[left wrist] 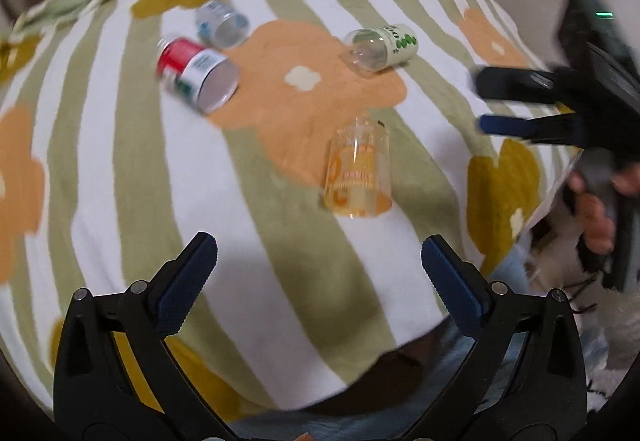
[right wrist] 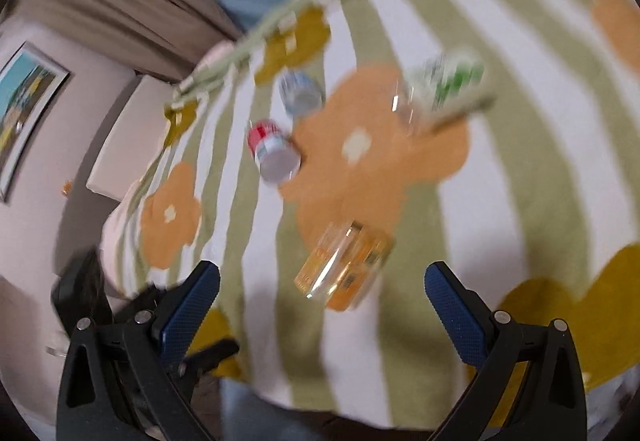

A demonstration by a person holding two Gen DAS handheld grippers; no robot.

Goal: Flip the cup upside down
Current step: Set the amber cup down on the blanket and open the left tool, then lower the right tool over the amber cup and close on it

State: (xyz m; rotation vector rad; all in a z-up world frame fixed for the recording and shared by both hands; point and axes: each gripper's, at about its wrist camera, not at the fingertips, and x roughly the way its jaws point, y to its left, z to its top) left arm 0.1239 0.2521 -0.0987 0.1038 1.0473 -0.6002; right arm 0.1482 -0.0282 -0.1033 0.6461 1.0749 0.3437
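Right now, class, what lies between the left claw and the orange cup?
Only bare striped cloth separates the left claw from the orange cup, shown in the left wrist view.

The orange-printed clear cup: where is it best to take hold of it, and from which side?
Grip the orange-printed clear cup across its middle wall, from the near side. It appears to stand with the wide rim down and sides free. The right claw is open and faces it most directly.

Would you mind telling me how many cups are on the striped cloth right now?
4. The orange-printed clear cup stands nearest the grippers; the red-and-white cup lies at the left; the blue-printed cup is behind it; the green-printed clear cup lies toward the right. None appears hidden.
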